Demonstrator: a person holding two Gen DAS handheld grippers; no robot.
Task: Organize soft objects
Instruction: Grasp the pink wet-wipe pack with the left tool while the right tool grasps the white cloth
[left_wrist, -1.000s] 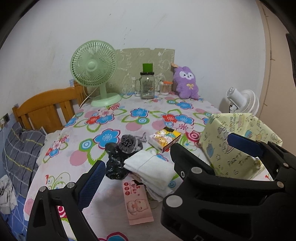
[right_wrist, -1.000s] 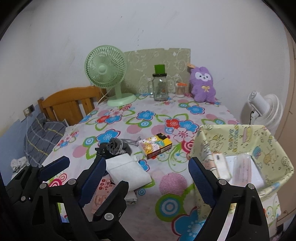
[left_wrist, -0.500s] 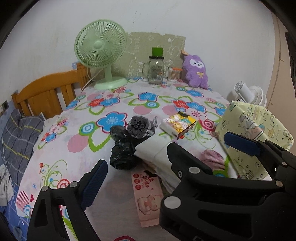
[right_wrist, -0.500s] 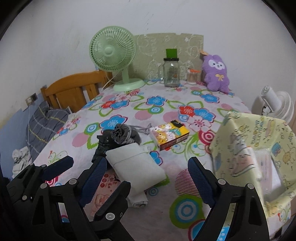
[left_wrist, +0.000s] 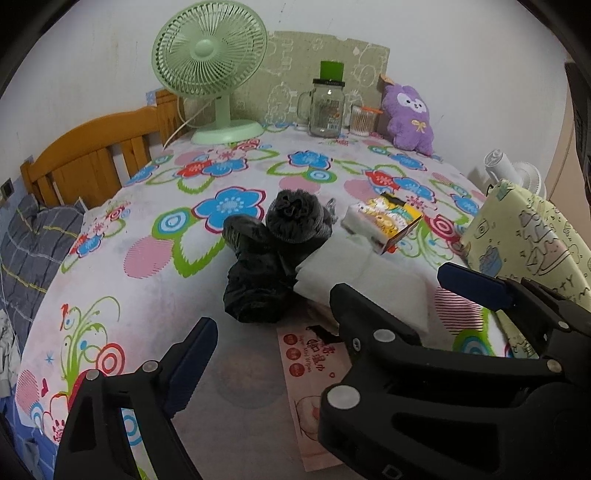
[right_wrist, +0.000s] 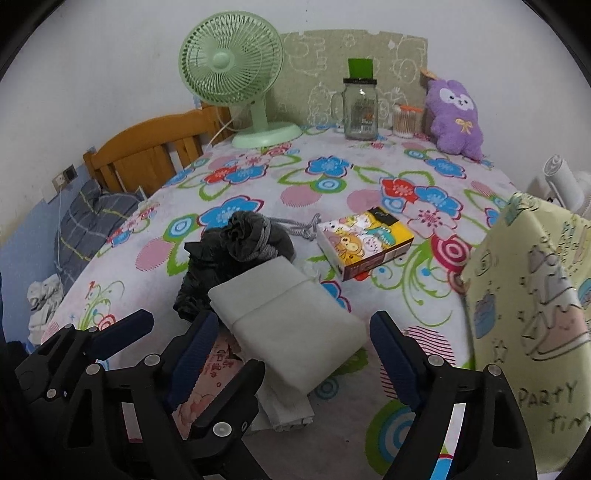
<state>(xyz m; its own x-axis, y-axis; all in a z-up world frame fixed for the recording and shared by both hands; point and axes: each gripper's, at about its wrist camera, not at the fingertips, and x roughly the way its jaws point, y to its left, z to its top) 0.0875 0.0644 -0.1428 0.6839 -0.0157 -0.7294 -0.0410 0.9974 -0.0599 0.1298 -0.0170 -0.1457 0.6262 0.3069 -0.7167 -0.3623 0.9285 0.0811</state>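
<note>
A pile lies on the flowered tablecloth (left_wrist: 147, 258): a folded white cloth (right_wrist: 291, 317), a black plastic bag (left_wrist: 255, 280), a grey drawstring pouch (left_wrist: 295, 218) and a pink wipes pack (left_wrist: 314, 373). A cartoon tissue box (right_wrist: 365, 240) lies behind them. A yellow fabric bin (right_wrist: 528, 295) stands at the right. My left gripper (left_wrist: 325, 314) is open, low over the pile's near side. My right gripper (right_wrist: 291, 354) is open, its fingers either side of the white cloth's near end. In the right wrist view the left gripper (right_wrist: 162, 328) shows at the lower left.
A green fan (left_wrist: 214, 74), a glass jar (left_wrist: 327, 107), a cotton swab jar (left_wrist: 360, 120) and a purple plush (left_wrist: 408, 118) stand along the far wall. A wooden chair (left_wrist: 88, 158) is at the left. A white fan (right_wrist: 565, 181) is beyond the bin.
Both grippers have moved forward and lower towards the pile, which now looms larger. Both stay open. The objects on the table have not moved.
</note>
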